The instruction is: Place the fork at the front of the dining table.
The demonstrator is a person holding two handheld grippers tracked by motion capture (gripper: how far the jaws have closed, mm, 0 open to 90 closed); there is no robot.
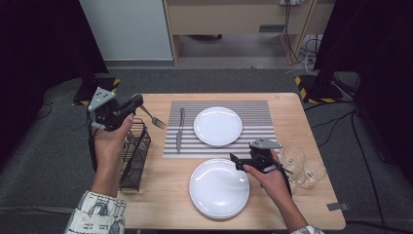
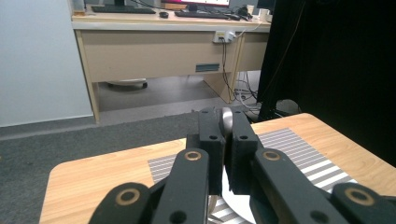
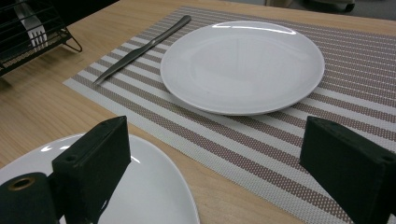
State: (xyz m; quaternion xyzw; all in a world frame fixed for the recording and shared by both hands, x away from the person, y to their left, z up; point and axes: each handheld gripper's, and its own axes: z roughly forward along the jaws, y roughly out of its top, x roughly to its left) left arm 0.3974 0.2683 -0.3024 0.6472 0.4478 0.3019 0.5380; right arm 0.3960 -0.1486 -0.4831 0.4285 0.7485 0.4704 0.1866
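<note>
1. Left claw of mine is clamped shut on the handle of a fork, held up in the air above the left part of the tabletop.
2. From the high view the fork's long axis runs slantwise: handle end in my jaws, tines pointing away to the right and towards me, near the left edge of the striped placemat (the tines hang just short of it, as far as I can tell).
3. Just below my left hand stands a black wire cutlery basket.
4. On the placemat lie a knife, lengthwise front to back, and beside it a white plate.
5. My right claw hangs wide open with nothing in it, at the edge of a nearer white plate.
6. Clear glasses stand just right of my right hand.
</note>
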